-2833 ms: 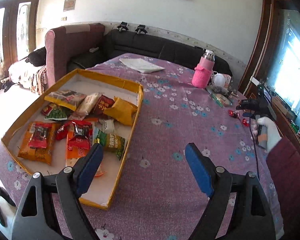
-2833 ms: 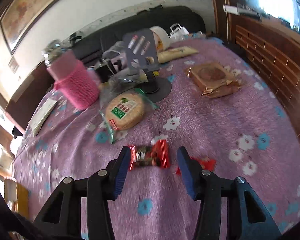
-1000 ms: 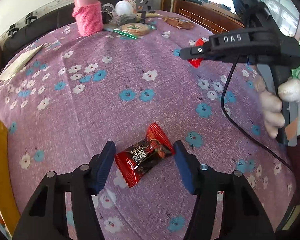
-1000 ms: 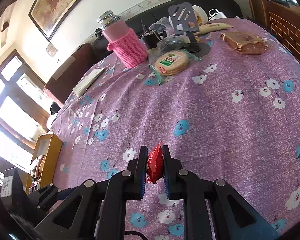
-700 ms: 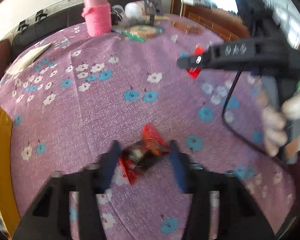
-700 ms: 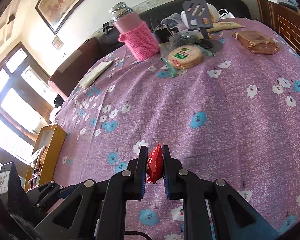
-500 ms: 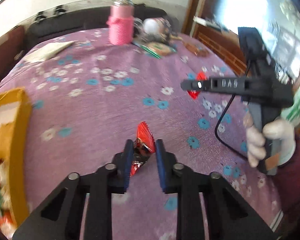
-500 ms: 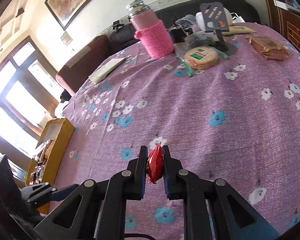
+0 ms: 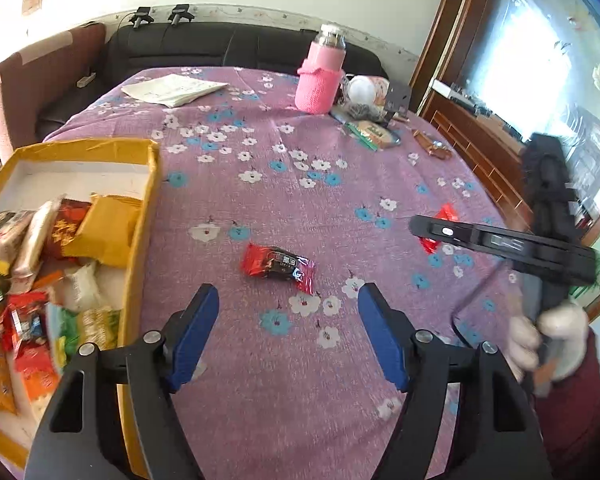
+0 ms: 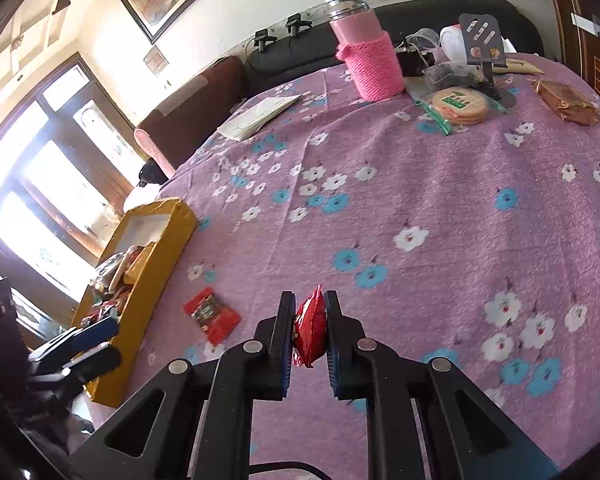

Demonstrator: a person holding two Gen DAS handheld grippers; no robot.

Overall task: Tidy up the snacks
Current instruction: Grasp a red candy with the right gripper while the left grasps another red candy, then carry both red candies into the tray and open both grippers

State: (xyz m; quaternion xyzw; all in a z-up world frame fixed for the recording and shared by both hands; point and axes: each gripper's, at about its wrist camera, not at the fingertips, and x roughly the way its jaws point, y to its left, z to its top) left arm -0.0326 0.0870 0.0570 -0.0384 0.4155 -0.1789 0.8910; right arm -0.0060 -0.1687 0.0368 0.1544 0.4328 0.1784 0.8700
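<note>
Pink-sleeved bottle [image 9: 320, 76] stands near folded papers [image 9: 174, 90] — black sofa [image 9: 228, 46] behind.

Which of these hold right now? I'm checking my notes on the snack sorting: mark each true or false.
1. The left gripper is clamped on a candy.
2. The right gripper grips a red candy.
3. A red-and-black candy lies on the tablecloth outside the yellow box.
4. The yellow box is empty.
1. False: the left gripper is open, its jaws just opened, nothing between them.
2. True: the right gripper is shut on a red candy.
3. True: the red-and-black candy lies on the tablecloth, beside the yellow box.
4. False: it holds many snack packets.
</note>
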